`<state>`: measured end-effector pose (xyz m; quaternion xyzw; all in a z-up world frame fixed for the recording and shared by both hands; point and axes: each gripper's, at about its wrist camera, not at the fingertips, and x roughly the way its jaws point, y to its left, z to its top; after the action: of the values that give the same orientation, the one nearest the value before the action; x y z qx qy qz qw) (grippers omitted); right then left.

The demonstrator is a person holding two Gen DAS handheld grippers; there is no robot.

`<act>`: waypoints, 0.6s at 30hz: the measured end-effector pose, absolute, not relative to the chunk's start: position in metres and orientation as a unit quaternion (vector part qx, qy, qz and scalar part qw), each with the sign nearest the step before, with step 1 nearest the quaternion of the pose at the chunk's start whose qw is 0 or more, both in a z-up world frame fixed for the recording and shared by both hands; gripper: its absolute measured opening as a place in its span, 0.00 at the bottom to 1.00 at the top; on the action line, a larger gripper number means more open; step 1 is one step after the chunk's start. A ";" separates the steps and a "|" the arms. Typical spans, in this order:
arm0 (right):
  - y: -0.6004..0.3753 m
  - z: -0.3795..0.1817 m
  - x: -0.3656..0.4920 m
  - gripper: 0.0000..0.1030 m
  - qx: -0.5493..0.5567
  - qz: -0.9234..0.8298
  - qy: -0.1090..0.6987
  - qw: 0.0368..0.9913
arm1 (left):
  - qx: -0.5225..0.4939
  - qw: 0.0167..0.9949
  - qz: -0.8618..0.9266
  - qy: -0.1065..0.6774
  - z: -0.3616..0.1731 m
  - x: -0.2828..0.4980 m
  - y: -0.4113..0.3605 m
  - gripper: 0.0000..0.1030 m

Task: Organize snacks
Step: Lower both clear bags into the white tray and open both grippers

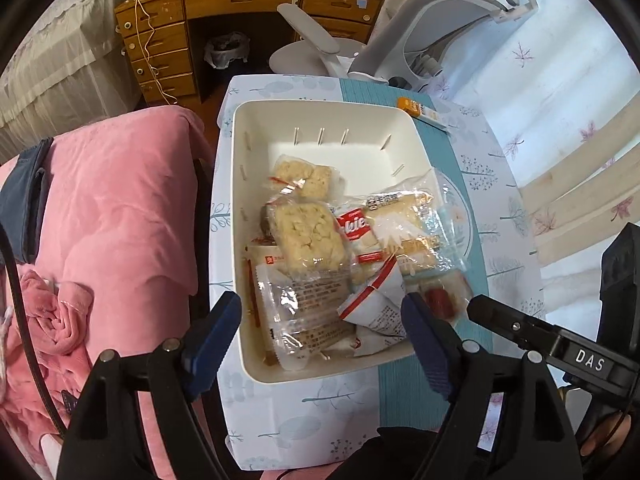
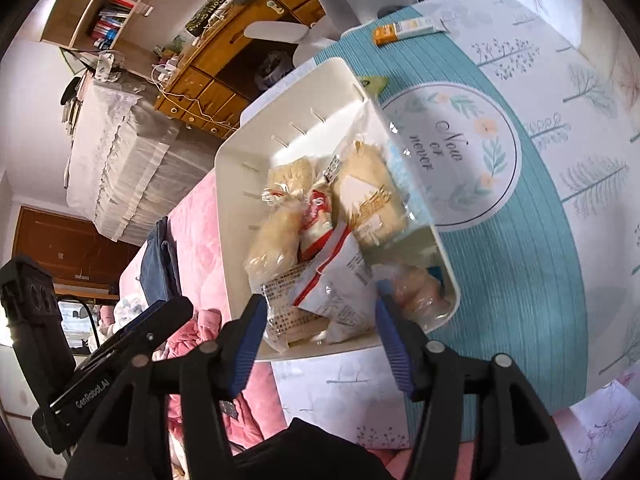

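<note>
Snacks [image 1: 316, 248] are piled in the bin [image 1: 256, 120] on the counter [image 1: 480, 184]. Both hand-held grippers, left [image 1: 322, 340] and right [image 2: 320, 328], are held open and apparently empty above it, probably just after release.

So the bin [image 1: 256, 128] sits on the worktop [image 1: 496, 184], partly on a placemat [image 1: 436, 140]. All the snack packs [image 1: 316, 240] are piled in the bin's near half, far end bare. One stick pack [image 1: 420, 110] lies on the placemat beyond the bin. Blanket [image 1: 120, 208] is left of the worktop, a desk [image 1: 240, 4] and chair [image 1: 420, 40] behind it.
</note>
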<state>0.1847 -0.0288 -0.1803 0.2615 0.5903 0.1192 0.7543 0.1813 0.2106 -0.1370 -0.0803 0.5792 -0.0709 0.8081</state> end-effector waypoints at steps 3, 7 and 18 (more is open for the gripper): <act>-0.039 -0.175 0.187 0.60 0.252 0.124 0.586 0.760 | -0.083 0.809 -0.070 0.578 -0.132 0.184 0.204 0.79; -0.057 -0.170 0.192 0.60 0.235 0.129 0.578 0.770 | -0.088 0.813 -0.068 0.572 -0.123 0.190 0.189 0.79; -0.113 -0.165 0.230 0.64 0.169 0.164 0.556 0.797 | -0.095 0.812 -0.054 0.573 -0.100 0.237 0.130 0.80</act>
<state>0.2303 -0.1132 -0.1655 0.1688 0.5558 0.1639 0.7973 0.2370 0.1302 -0.1000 -0.0947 0.5734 -0.0537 0.8120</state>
